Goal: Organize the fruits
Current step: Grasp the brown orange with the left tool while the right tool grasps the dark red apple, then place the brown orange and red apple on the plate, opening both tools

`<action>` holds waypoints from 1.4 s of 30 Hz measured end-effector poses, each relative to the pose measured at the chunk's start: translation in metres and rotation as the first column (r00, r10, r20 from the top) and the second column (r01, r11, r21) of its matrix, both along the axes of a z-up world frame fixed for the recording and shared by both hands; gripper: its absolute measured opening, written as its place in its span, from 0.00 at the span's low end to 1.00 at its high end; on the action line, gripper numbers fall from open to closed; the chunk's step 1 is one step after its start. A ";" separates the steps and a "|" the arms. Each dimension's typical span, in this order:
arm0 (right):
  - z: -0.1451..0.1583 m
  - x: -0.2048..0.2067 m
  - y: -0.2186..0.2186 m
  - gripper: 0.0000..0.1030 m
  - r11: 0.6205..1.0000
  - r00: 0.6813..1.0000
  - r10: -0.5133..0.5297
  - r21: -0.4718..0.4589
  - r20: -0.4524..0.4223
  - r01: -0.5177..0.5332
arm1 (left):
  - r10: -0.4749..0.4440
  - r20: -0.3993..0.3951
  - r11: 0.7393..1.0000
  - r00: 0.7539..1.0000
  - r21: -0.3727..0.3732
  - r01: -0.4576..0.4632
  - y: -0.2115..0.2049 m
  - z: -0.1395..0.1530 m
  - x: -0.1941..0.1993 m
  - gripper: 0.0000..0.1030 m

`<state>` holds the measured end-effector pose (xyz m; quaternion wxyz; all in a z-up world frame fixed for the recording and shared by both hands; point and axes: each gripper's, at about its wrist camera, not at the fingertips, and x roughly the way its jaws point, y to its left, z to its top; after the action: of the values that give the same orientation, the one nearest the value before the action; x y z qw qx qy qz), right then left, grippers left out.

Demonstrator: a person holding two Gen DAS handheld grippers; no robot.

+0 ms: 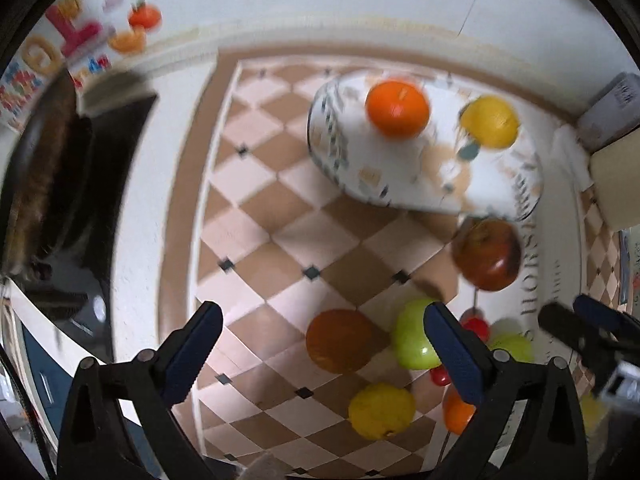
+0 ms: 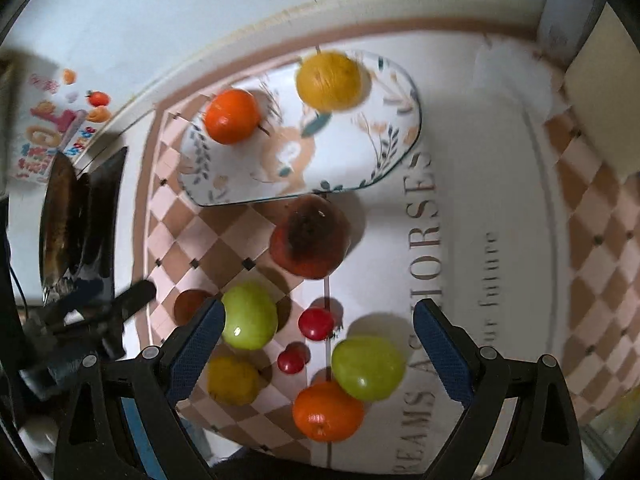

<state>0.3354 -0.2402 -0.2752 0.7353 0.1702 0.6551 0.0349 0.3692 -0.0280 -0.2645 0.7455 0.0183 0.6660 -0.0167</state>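
Orange (image 2: 231, 117) and yellow fruit (image 2: 329, 80) sit on the floral plate (image 2: 400, 136) at far side. Left: pomegranate (image 2: 310, 242), green apples (image 2: 249, 317), others loose nearer. Left gripper (image 1: 320, 354) and right gripper (image 2: 318, 350) both spread wide, holding nothing. Task barely started.
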 end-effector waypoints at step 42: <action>-0.075 0.014 0.025 0.65 0.995 0.989 0.078 -0.049 -0.129 -0.085 | 0.031 -0.172 0.994 0.985 -0.098 -0.048 0.027 -0.091 -0.017 0.50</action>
<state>0.3497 -0.2152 -0.3501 0.6945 0.1251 0.7076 0.0359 0.3520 -0.0012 -0.3555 0.6860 -0.0347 0.7258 -0.0375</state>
